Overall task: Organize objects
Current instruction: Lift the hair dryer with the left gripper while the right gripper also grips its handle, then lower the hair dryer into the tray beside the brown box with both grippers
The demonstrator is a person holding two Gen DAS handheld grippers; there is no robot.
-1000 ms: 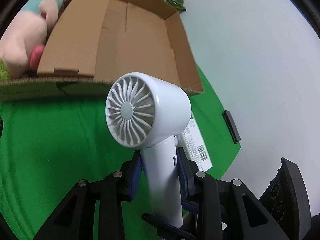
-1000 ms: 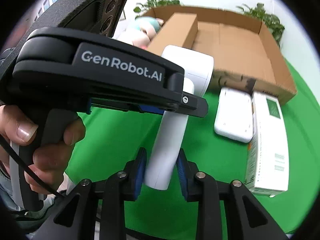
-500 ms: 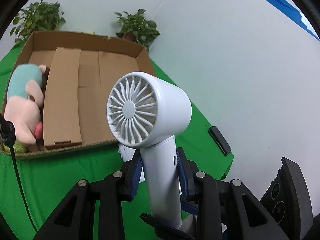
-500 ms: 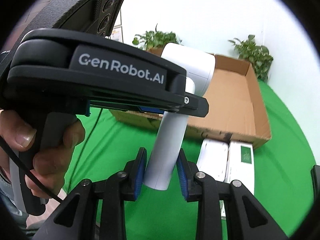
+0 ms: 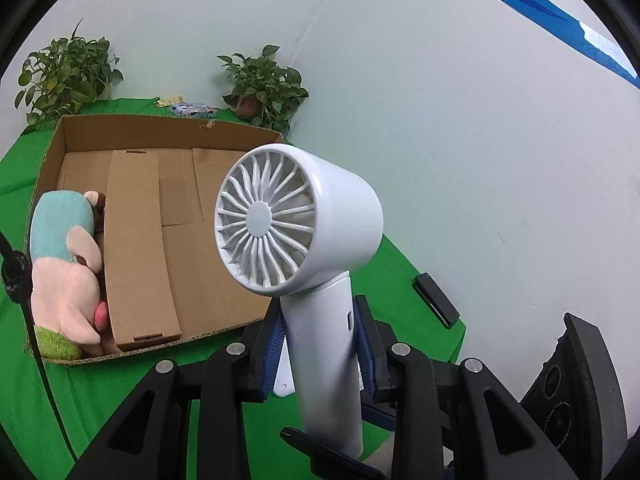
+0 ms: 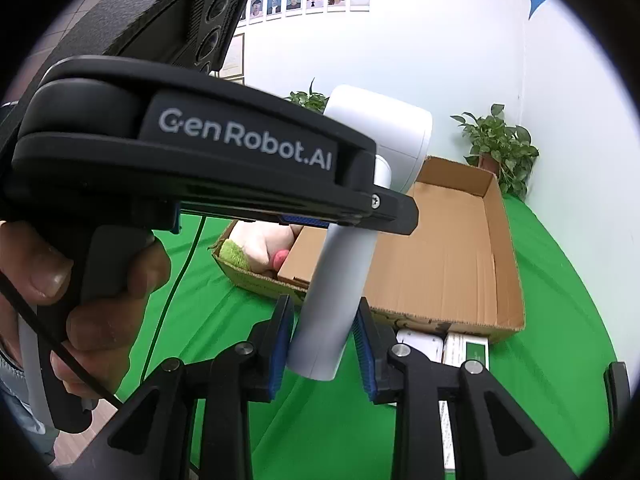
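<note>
Handheld fan (image 5: 298, 220) raised above the counter (image 5: 100, 392).
Left tool (image 5: 318, 344) clamps its handle; right tool (image 6: 322, 344) brackets the handle's end, contact unclear.

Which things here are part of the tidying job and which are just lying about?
Job: fan held in the left gripper, right gripper, cardboard box, plush toy, two white boxes.
Lying about: potted plants, black device, wall photos.
</note>
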